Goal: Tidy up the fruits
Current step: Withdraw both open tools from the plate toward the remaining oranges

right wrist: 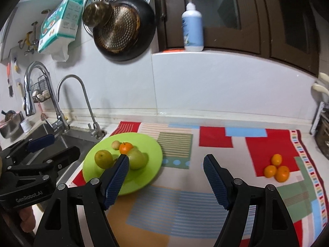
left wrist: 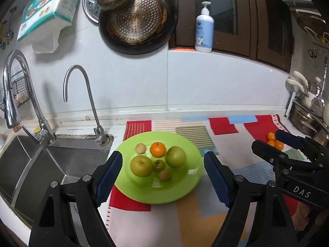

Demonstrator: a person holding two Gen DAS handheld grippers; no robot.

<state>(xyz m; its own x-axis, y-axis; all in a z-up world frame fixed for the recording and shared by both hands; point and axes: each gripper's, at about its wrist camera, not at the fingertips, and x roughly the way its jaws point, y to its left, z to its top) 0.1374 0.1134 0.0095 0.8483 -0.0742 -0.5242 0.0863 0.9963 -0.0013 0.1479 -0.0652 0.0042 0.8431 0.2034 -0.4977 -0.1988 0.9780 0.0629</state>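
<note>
A green plate [left wrist: 185, 187] is seen on the patchwork mat [right wrist: 185, 216], just beside the sink [left wrist: 67, 160]. On the plate lie two green apples [left wrist: 175, 156], one orange [left wrist: 157, 149] and smaller fruits. Three oranges [right wrist: 276, 168] are left on the mat, well apart from the plate, so the sorting is judged unfinished. The left gripper [left wrist: 162, 179] and right gripper [right wrist: 166, 179] are held apart, with nothing gripped.

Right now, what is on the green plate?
On the green plate: two large green fruits, one orange, a small green fruit and two small brownish ones. Whatever lies beneath them is covered.
</note>
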